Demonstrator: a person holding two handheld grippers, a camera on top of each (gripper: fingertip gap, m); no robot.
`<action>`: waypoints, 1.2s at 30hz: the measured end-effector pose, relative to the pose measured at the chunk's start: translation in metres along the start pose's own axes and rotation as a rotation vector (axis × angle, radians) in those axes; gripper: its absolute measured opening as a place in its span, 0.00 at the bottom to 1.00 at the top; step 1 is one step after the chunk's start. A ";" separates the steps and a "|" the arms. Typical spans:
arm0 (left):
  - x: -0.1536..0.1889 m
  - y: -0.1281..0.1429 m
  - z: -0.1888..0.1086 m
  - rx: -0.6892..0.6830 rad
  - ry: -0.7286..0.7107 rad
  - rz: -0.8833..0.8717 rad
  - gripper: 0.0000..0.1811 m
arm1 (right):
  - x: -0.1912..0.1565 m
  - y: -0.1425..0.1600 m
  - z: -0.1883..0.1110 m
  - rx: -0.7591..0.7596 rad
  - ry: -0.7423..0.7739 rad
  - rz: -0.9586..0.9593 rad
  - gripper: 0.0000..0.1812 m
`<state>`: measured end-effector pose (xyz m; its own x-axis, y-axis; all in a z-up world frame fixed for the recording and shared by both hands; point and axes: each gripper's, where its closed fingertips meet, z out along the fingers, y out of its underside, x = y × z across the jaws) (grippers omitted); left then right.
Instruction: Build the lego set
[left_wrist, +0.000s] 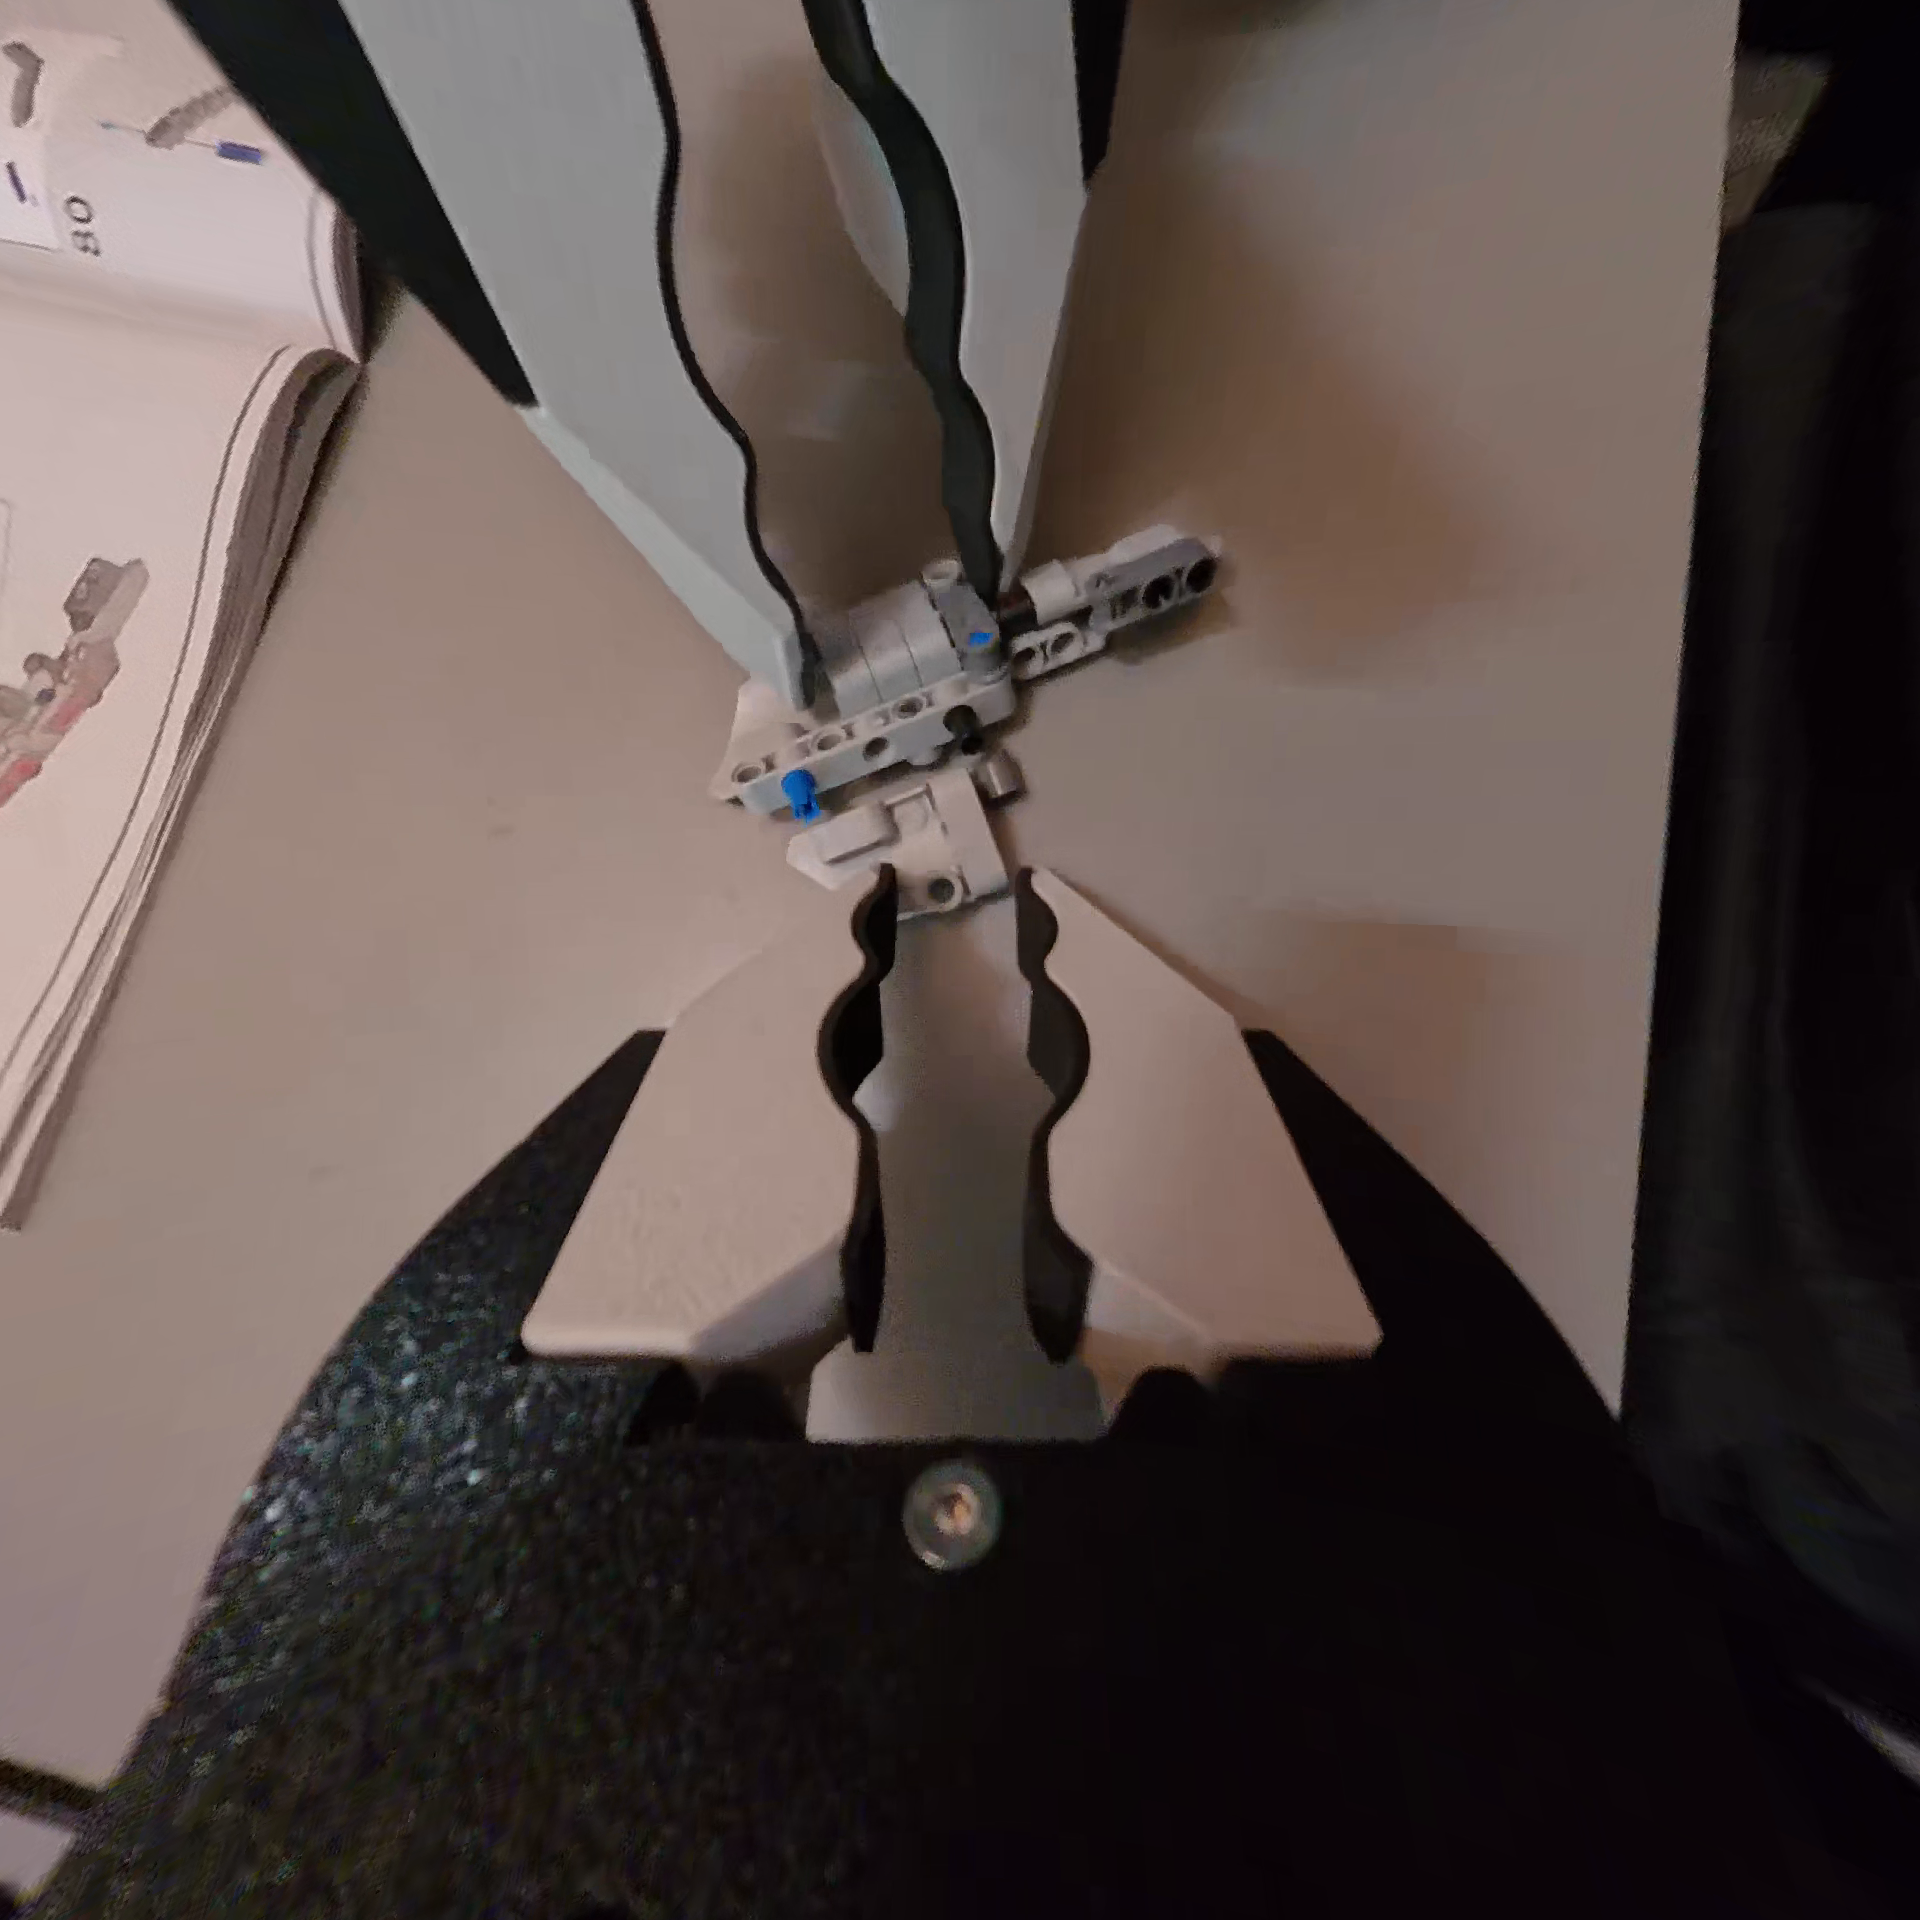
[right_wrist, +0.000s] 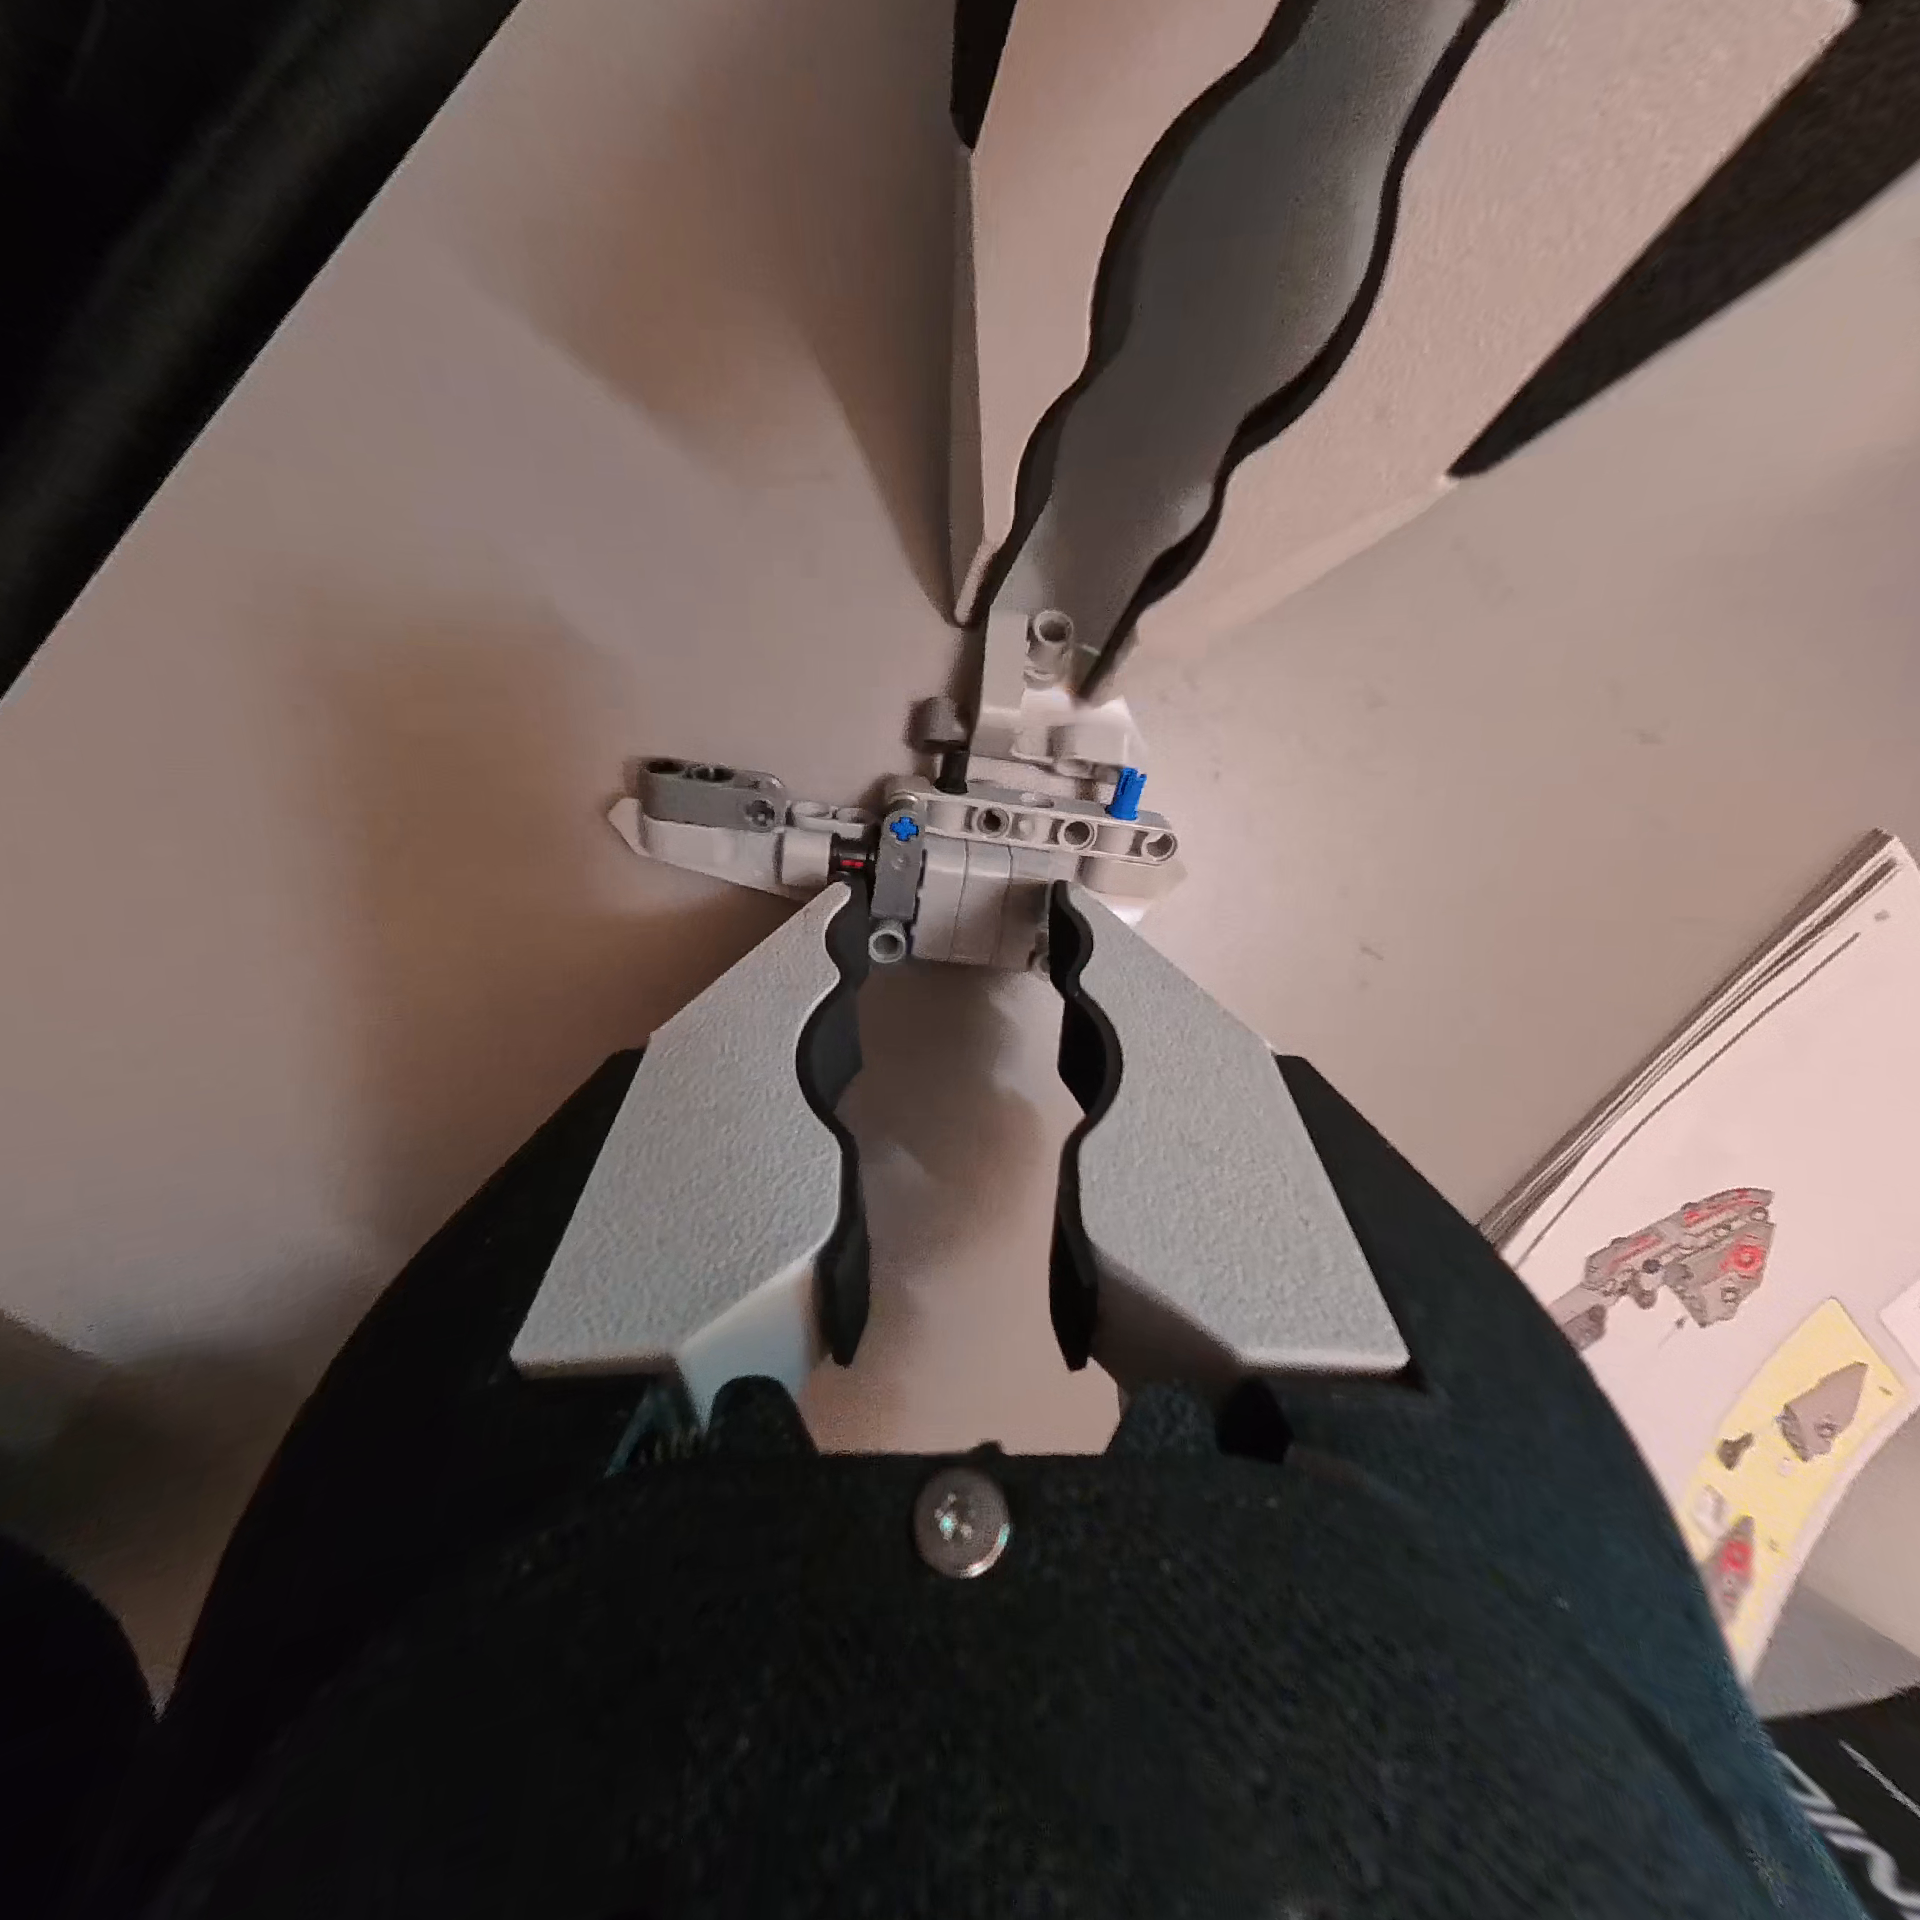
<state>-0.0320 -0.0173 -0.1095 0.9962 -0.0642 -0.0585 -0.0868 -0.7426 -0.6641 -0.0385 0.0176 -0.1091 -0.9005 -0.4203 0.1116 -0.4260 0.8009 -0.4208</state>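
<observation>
A small grey and white lego assembly (left_wrist: 894, 717) with blue pins (left_wrist: 798, 787) is held between both grippers just above the beige table. My left gripper (left_wrist: 956, 883) is shut on its white end piece (left_wrist: 940, 852). My right gripper (left_wrist: 899, 639) comes in from the top of the left wrist view and clamps the grey block. In the right wrist view my right gripper (right_wrist: 954, 899) is shut on that grey block (right_wrist: 966, 883) of the assembly (right_wrist: 997, 826). The left gripper (right_wrist: 1031, 649) holds the white piece (right_wrist: 1070, 727) opposite. A grey beam (right_wrist: 707, 790) sticks out to the left.
An open instruction booklet lies on the table, at the left of the left wrist view (left_wrist: 156, 727) and at the right of the right wrist view (right_wrist: 1714, 1299). The beige table (left_wrist: 416, 935) ends at a dark edge on the right (left_wrist: 1818, 935). Left tips to right tips: about 4 cm.
</observation>
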 end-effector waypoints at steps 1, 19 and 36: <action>0.000 -0.002 -0.001 0.033 -0.009 -0.030 0.12 | 0.001 0.000 0.000 0.019 0.004 0.014 0.19; -0.006 0.001 -0.014 -0.032 -0.175 0.035 0.02 | -0.004 -0.007 0.002 0.175 0.073 0.233 0.17; -0.015 0.011 -0.015 -0.363 -0.250 0.240 0.02 | 0.010 -0.020 0.013 0.113 0.087 0.404 0.17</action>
<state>-0.0484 -0.0347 -0.1048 0.9136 -0.1332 -0.3842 -0.2638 -0.9132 -0.3107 -0.0379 -0.0084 -0.1108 -0.9991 -0.0409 -0.0089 -0.0295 0.8399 -0.5420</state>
